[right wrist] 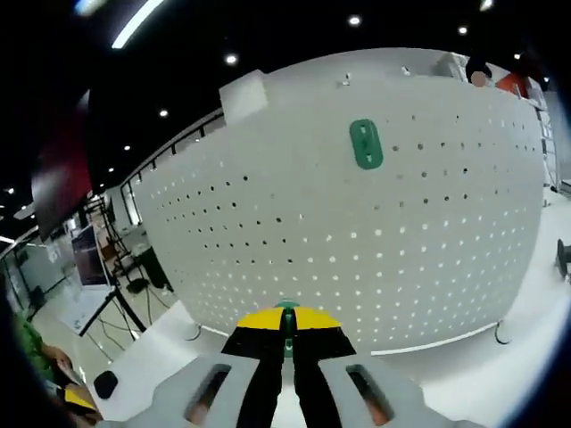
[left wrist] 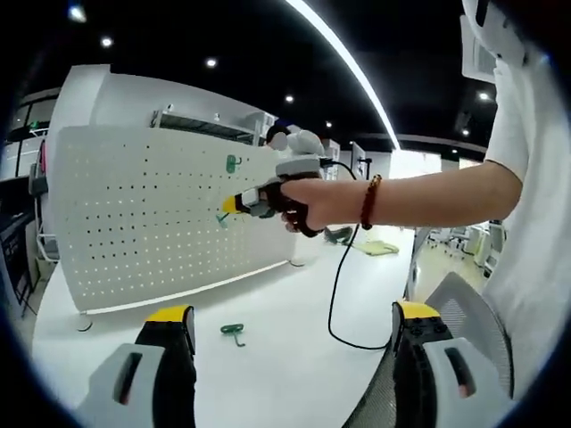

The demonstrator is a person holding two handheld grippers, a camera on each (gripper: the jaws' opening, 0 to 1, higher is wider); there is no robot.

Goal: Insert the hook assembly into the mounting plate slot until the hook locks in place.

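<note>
A white pegboard (left wrist: pixel 152 214) stands upright on the white table (left wrist: pixel 294 357). One green hook (left wrist: pixel 232 163) is mounted high on it, also seen as a green plate (right wrist: pixel 366 143) on the pegboard (right wrist: pixel 428 232). A person's hand holds my right gripper (left wrist: pixel 228 206) close to the board, below the mounted hook, shut on a small green hook (left wrist: pixel 221 218). In the right gripper view that gripper (right wrist: pixel 287 319) has its yellow tips closed on a sliver of green hook (right wrist: pixel 286 306). My left gripper (left wrist: pixel 293 314) hangs open over the table, with a loose green hook (left wrist: pixel 234 332) lying between it and the board.
A black cable (left wrist: pixel 335 294) hangs from the right gripper down to the table. A mesh chair back (left wrist: pixel 464 312) is at the right, beside the person's white shirt (left wrist: pixel 535 178). A tripod (right wrist: pixel 116 303) stands on the floor left of the board.
</note>
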